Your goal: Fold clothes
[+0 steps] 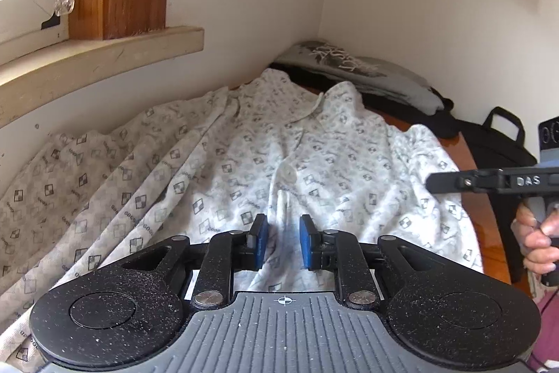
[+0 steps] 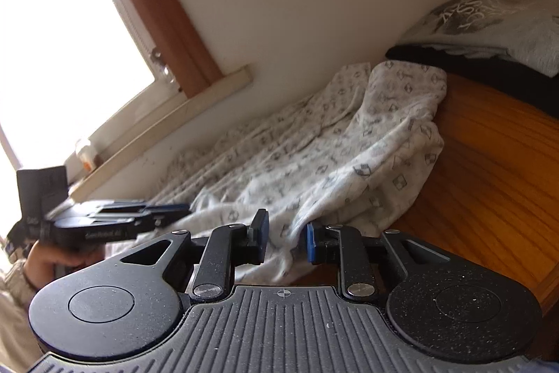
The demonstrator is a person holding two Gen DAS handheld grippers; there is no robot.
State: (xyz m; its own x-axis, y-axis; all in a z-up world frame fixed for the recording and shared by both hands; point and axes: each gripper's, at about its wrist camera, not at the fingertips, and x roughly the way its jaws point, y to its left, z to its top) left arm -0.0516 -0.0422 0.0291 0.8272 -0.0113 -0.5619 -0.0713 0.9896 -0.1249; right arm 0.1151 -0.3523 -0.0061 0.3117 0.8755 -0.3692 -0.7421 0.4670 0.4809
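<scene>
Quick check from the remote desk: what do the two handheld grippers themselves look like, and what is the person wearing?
Both match. The left gripper and right gripper have speckled black linkage arms, round black discs, silver pivot pins, blue pads and a ribbed grey deck with a small crosshair mark. Seen side-on, the right gripper's body carries white "DAS" lettering. A dark-red garment shows at the frame's edge.

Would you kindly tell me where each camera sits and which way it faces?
Left wrist: on the left hand-held gripper, facing along the patterned shirt toward the corner; the right hand shows.
Right wrist: on the right hand-held gripper, low at the shirt's edge, facing the window; the left hand shows.
Shared: shirt, folded grey top.
</scene>
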